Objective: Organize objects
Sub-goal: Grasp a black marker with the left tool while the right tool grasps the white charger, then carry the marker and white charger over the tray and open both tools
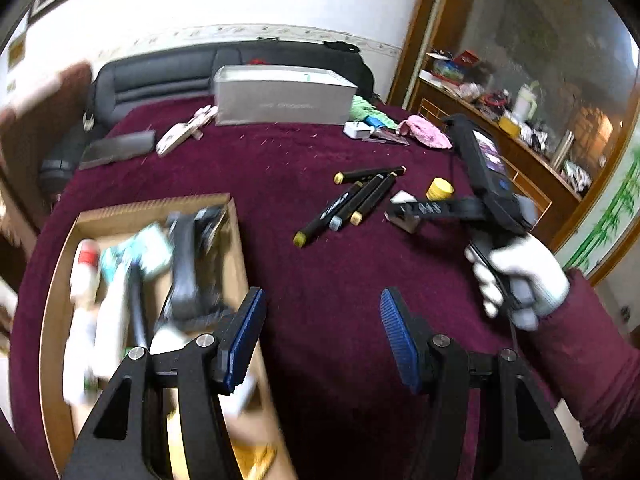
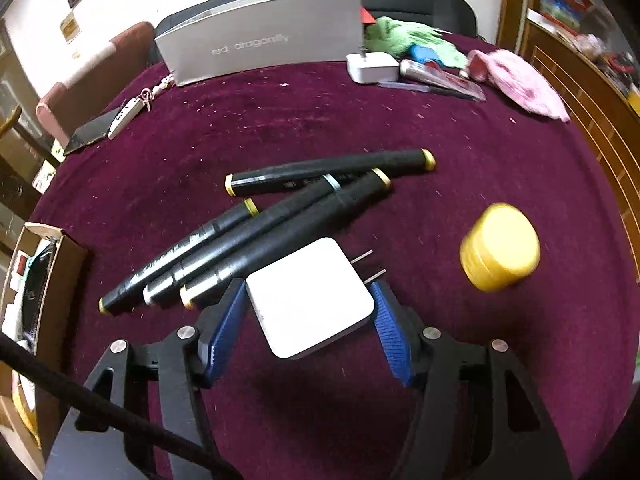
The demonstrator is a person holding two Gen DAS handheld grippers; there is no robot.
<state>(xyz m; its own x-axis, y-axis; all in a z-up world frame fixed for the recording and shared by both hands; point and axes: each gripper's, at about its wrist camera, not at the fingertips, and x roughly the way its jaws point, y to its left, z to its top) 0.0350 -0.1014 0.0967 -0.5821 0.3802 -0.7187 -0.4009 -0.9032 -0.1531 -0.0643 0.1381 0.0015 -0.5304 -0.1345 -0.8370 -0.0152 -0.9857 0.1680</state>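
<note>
My left gripper (image 1: 322, 340) hangs open over the maroon cloth with nothing between its blue pads. Just left of it is a cardboard box (image 1: 160, 202) holding blurred bottles and a black tool. In the right wrist view a white charger plug (image 2: 310, 300) lies on the cloth between the pads of my right gripper (image 2: 308, 286). The pads stand close on either side without clamping it. Several black markers (image 2: 280, 232) lie in a loose bunch beyond the charger, and a yellow jar (image 2: 500, 246) sits to the right. The left wrist view shows a white-gloved hand holding the right gripper (image 1: 400, 212) beside the markers (image 1: 352, 200).
A silver box (image 2: 260, 36) stands at the back of the cloth. Beside it are a white adapter (image 2: 372, 66), green cloth (image 2: 404, 38) and pink cloth (image 2: 520, 84). A phone (image 2: 90, 134) lies at the back left. Cluttered wooden shelves (image 1: 500, 136) line the right.
</note>
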